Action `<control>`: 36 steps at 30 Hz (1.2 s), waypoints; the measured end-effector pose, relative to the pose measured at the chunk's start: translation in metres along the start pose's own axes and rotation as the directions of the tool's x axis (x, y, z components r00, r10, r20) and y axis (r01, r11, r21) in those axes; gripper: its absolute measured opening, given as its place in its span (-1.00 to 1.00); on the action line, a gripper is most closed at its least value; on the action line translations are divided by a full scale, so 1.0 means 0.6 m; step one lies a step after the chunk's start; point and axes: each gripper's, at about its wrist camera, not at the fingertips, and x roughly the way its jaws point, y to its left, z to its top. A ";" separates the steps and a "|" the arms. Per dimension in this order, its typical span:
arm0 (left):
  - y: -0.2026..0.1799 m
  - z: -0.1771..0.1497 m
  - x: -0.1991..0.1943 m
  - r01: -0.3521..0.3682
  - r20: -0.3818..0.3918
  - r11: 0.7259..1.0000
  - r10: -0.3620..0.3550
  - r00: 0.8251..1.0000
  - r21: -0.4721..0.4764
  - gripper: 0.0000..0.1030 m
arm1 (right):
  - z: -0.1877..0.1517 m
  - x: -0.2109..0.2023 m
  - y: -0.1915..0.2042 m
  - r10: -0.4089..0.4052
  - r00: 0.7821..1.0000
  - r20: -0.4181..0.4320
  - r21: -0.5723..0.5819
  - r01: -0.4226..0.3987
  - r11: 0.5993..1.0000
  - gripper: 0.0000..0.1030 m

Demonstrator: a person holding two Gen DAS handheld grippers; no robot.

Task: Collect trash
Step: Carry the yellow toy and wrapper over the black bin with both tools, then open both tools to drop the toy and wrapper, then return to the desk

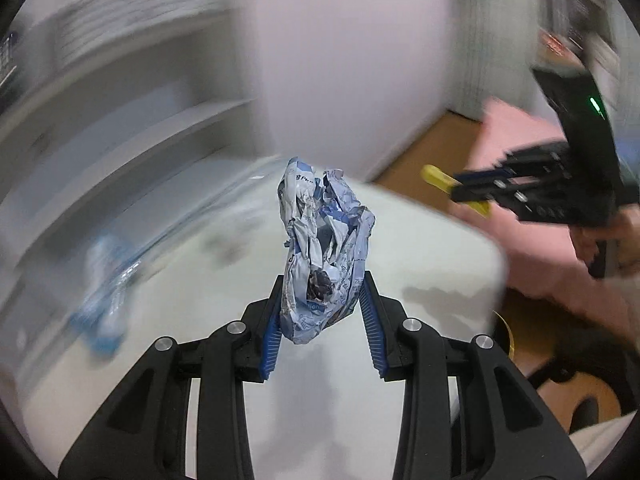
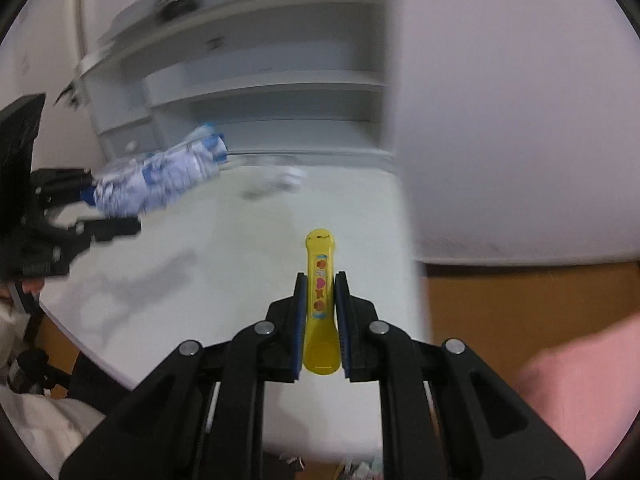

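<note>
A crumpled blue-and-white wrapper (image 1: pixel 326 248) stands up between the blue pads of my left gripper (image 1: pixel 322 284), which is shut on it above the white table (image 1: pixel 340 400). In the right wrist view the same wrapper (image 2: pixel 160 178) shows blurred at the left, held by the left gripper (image 2: pixel 90 210). My right gripper (image 2: pixel 321 280) is shut on a flat yellow plastic piece (image 2: pixel 320 300) with coloured stickers. That yellow piece (image 1: pixel 440 178) also pokes from the right gripper (image 1: pixel 456 194) at the right of the left wrist view.
A blurred blue-and-white plastic item (image 1: pixel 106 300) lies on the table's left part. Grey shelves (image 2: pixel 260 92) stand behind the table. A brown floor (image 2: pixel 520 296) and a pink cloth (image 2: pixel 592 392) lie to the right. Small crumpled bits (image 2: pixel 280 184) rest near the table's far edge.
</note>
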 end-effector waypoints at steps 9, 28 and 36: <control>-0.387 0.032 0.157 0.382 -0.230 0.886 -0.327 0.917 0.263 -0.31 | -0.280 -0.095 -0.222 -0.103 0.992 -0.079 0.363 0.125 0.923 -0.72; -0.550 -0.197 0.621 0.370 -0.774 0.929 -0.217 0.595 0.024 -0.31 | -0.713 0.192 -0.328 0.178 0.926 -0.332 0.734 0.136 0.665 -0.72; -0.574 -0.194 0.589 0.440 -0.749 0.897 -0.260 0.610 0.048 0.85 | -0.700 0.138 -0.360 0.153 0.944 -0.292 0.791 0.149 0.593 0.61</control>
